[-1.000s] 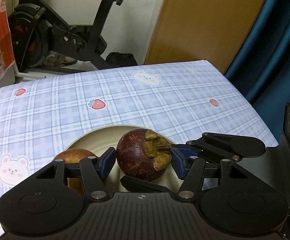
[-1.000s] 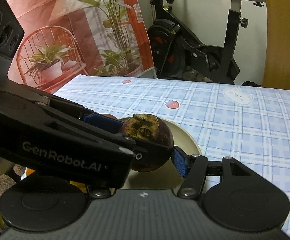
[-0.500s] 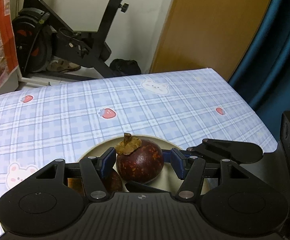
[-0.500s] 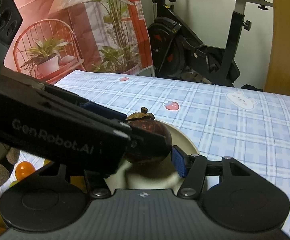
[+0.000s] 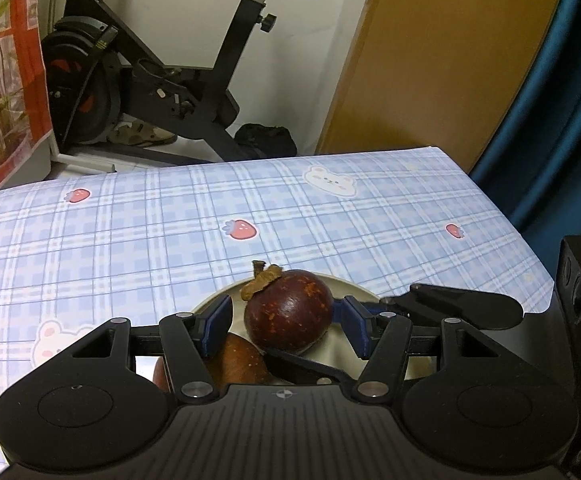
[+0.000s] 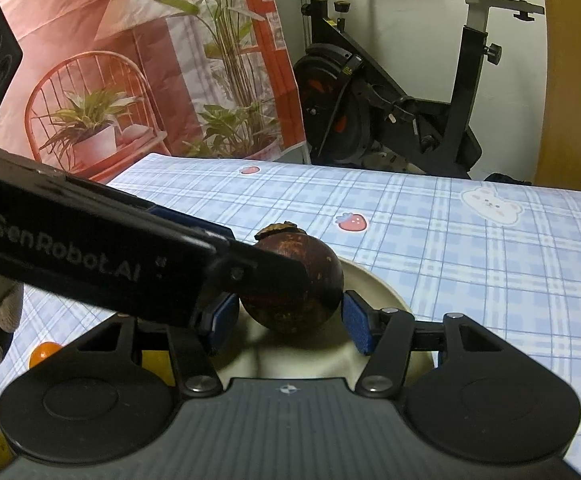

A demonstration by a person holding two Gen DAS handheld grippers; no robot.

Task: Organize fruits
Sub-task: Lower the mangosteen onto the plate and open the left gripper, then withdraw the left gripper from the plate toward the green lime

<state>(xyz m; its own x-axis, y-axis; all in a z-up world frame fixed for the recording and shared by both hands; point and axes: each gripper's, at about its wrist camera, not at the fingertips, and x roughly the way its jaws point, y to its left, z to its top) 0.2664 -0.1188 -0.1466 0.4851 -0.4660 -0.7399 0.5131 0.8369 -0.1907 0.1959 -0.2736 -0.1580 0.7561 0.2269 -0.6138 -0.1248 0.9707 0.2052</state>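
Note:
A dark purple mangosteen (image 5: 288, 312) with a brown calyx stands upright on a cream plate (image 5: 350, 286). It sits between the blue pads of my left gripper (image 5: 286, 326), with a gap on the left side. In the right wrist view the same mangosteen (image 6: 294, 286) lies between the pads of my right gripper (image 6: 286, 318), with small gaps on both sides. Both grippers are open around it. A reddish-brown fruit (image 5: 236, 364) lies on the plate, partly hidden behind my left gripper's finger.
The table has a blue plaid cloth (image 5: 210, 216) with strawberry and bear prints. Small orange and yellow fruits (image 6: 44, 352) lie at the lower left of the right wrist view. An exercise bike (image 5: 150, 80) stands beyond the far table edge.
The mangosteen has turned upright, its calyx now on top. Both cameras have tilted up, showing more of the room. The left gripper's pads stand slightly wider.

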